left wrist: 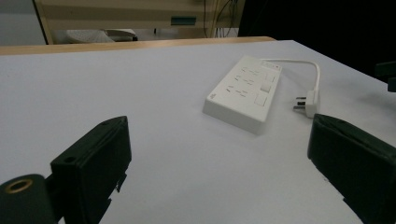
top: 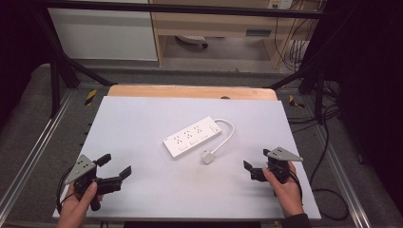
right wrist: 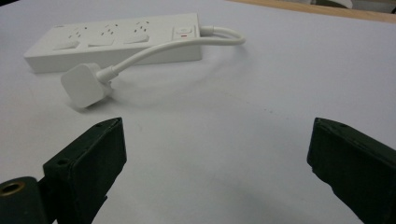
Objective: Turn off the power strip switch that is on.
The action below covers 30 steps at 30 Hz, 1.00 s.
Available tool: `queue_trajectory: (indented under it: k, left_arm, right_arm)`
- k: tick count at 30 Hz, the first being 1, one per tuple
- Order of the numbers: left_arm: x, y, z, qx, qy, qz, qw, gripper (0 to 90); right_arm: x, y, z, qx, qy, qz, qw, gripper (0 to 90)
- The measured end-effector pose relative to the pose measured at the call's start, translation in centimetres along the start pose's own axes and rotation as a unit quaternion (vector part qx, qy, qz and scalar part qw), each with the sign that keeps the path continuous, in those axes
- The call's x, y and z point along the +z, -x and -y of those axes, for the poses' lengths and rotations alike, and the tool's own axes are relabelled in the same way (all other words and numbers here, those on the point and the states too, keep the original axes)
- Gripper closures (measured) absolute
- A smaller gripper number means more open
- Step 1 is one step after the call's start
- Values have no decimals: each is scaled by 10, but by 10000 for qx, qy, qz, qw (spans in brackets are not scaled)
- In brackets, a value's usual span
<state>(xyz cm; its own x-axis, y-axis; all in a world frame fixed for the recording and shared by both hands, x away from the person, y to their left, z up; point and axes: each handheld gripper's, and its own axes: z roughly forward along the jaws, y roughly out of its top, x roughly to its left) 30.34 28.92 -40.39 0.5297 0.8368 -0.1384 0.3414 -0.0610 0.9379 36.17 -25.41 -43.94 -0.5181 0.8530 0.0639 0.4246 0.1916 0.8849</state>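
A white power strip (top: pixel 192 136) lies at an angle in the middle of the white table top (top: pixel 142 118); its short cable loops round to a white plug (top: pixel 207 157) lying beside it. My left gripper (top: pixel 114 166) rests near the front left, held by a hand, jaws wide apart and empty. In the left gripper view the power strip (left wrist: pixel 245 91) and the plug (left wrist: pixel 308 103) lie ahead and to the right. My right gripper (top: pixel 256 164) sits at the front right, open and empty. In the right gripper view the plug (right wrist: pixel 85 85) lies just ahead of the left jaw, the power strip (right wrist: pixel 116 39) behind it.
A wooden strip (top: pixel 190 91) borders the table's far edge. Metal frame rails (top: pixel 28 156) run along both sides, and loose black cables (top: pixel 328 142) hang at the right. A shelf unit (top: pixel 214 23) stands beyond the table.
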Motion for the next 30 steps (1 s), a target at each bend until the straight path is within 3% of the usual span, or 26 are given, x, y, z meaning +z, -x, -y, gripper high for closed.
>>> queue_trajectory:
  k: [14,21,25,30]
  left_arm:
    - [2,0,0,9,28,-12,10000,57]
    - [6,1,3,39,-84,-40,9999,58]
    - [6,-2,2,3,-52,-91,9999,59]
    - [8,-3,3,19,-92,-113,9999,53]
  right_arm:
    - [-10,-7,-11,-4,301,-88,9995,43]
    - [-11,-10,-15,-42,268,-119,9996,38]
    - [-13,-10,-17,130,349,-242,9990,31]
    - [-14,-14,-22,56,368,-257,9990,26]
